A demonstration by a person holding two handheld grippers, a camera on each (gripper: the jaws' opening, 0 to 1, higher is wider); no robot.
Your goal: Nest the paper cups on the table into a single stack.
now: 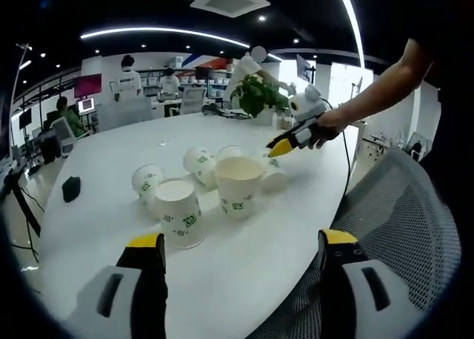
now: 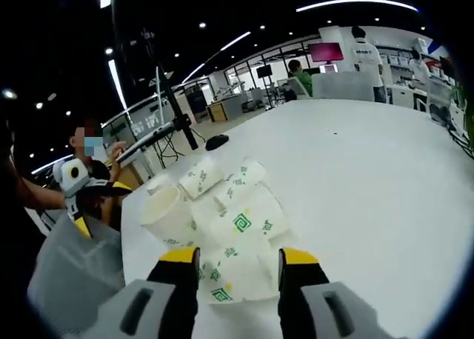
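Both grippers, left gripper (image 1: 241,261) and right gripper (image 2: 237,276), hang open-jawed over scattered paper cups (image 1: 238,183) on the white table (image 1: 111,154), ready to start nesting.

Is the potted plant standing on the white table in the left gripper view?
Yes, the potted plant stands on the far edge of the white table, behind the paper cups.
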